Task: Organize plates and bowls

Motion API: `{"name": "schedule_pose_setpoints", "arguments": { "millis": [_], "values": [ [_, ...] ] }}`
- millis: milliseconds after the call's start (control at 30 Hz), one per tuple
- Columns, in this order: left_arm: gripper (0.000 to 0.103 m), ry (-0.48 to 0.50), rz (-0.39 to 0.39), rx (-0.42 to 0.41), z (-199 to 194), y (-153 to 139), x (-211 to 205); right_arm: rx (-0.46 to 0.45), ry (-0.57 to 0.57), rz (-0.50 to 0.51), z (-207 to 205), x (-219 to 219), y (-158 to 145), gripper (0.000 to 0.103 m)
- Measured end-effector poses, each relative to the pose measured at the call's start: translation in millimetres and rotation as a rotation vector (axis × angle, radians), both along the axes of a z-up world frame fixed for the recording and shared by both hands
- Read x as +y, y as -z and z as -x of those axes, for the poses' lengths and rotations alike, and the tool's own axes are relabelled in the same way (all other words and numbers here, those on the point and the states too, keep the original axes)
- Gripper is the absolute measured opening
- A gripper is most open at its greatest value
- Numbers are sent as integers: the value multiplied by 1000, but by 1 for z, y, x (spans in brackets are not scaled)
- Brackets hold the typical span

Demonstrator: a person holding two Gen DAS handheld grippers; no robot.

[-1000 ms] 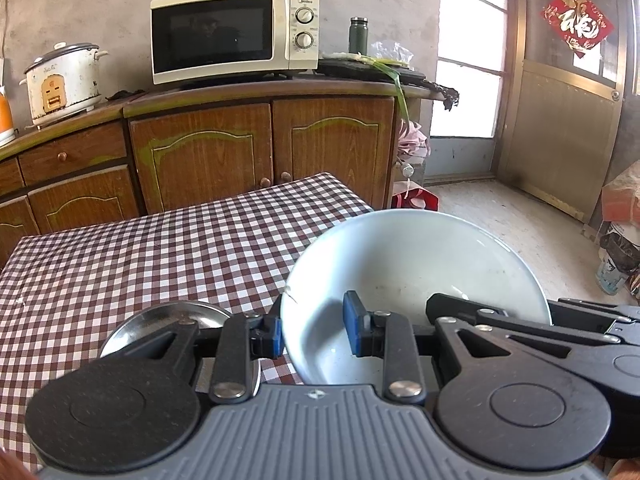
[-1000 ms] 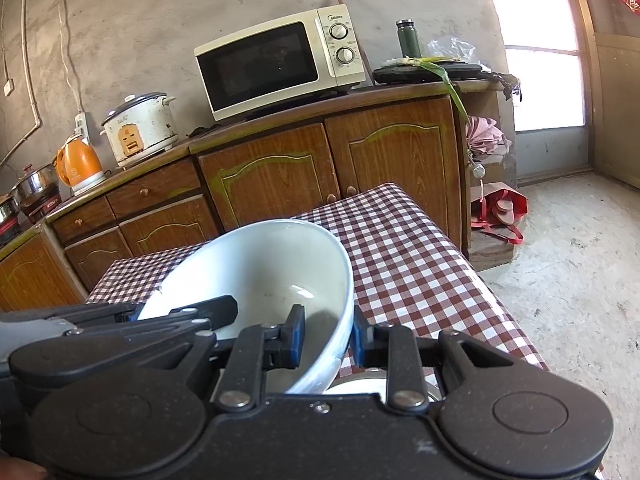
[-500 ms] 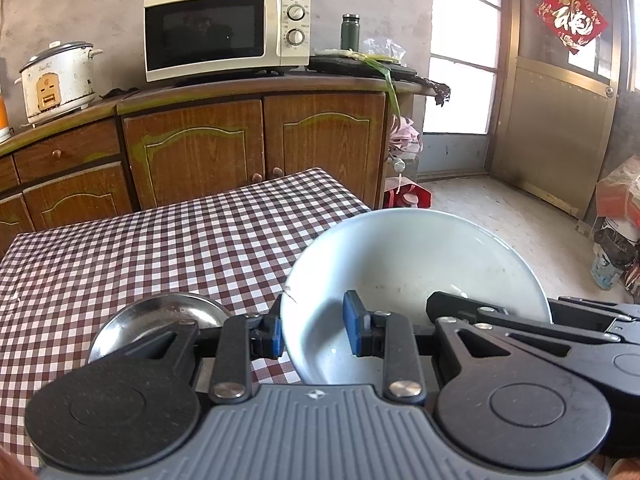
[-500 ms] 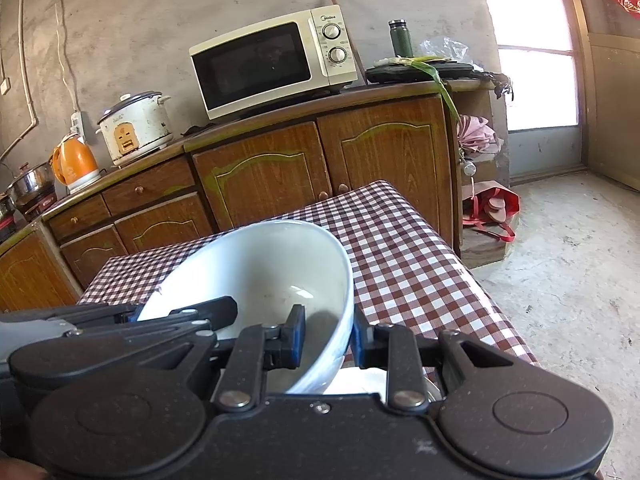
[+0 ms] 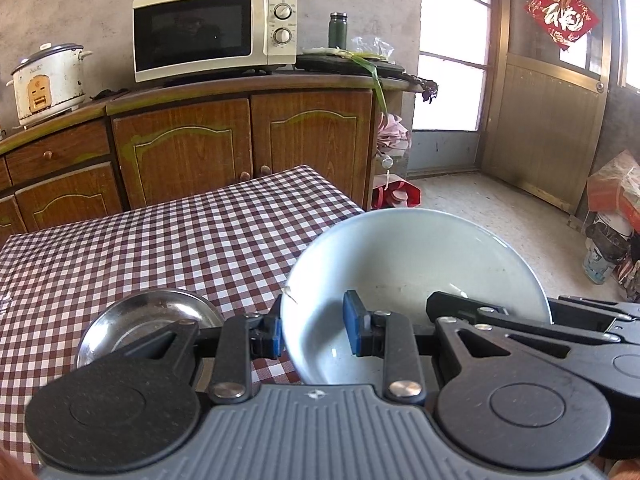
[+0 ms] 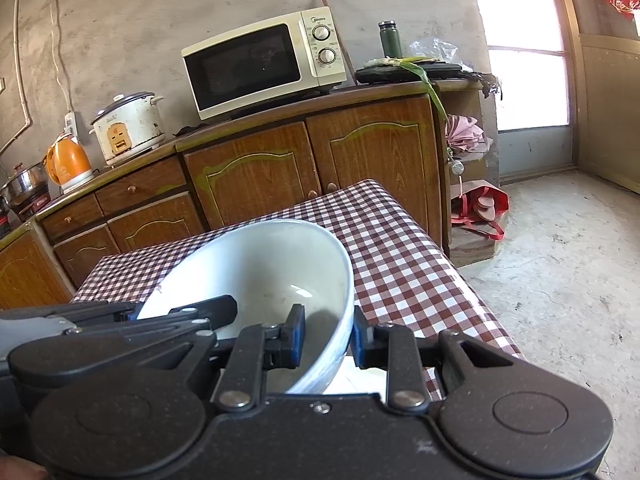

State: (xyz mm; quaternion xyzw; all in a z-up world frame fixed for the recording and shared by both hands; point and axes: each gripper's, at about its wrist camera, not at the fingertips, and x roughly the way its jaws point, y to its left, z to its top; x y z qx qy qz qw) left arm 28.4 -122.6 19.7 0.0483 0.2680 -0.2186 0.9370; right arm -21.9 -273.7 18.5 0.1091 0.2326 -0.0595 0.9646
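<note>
White bowl held over the checked table
The right gripper [image 6: 326,336] clamps the bowl [image 6: 264,268] rim near the table's [image 6: 404,256] right edge.

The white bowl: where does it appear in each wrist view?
Left wrist view: white bowl at lower right, its left rim between the left tongs.
Right wrist view: white bowl at lower centre-left, its right rim between the right tongs.
Shared landmark: microwave on the counter.

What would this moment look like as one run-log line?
left gripper: shut on white bowl rim | right gripper: shut on opposite rim | bowl above checked table
</note>
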Motion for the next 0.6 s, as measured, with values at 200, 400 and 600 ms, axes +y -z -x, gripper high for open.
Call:
{"name": "schedule_pose_setpoints", "arguments": {
  "millis": [200,400,600],
  "values": [
    [29,9,-2,3,1,2,-3,2,8,0,5,-3,2,32],
    [29,21,-6,8,3,6,-6,8,16,0,9,-6,6,32],
    [29,33,-13,18,4,11,-10,19,27,-4,12,-10,11,32]
  ]
}}
